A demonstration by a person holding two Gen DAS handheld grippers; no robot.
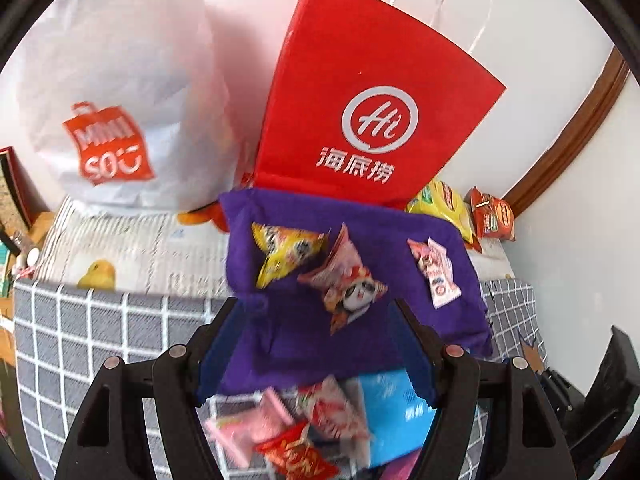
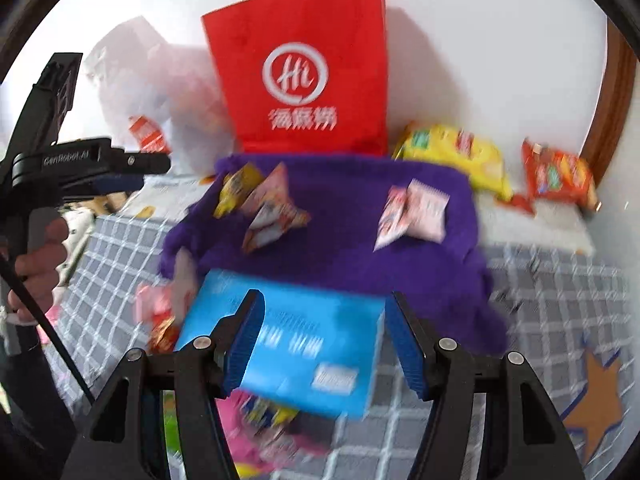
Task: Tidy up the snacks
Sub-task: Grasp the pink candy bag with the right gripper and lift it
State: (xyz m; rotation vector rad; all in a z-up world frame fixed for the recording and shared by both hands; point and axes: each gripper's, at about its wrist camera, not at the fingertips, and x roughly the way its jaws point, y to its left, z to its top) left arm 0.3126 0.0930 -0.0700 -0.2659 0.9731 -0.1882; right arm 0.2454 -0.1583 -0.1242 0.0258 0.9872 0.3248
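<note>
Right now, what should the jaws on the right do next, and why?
Probably lower the right gripper onto the blue box and close: its jaws hang open right over the box, which lies off the purple cloth where snack packets already sit.
</note>
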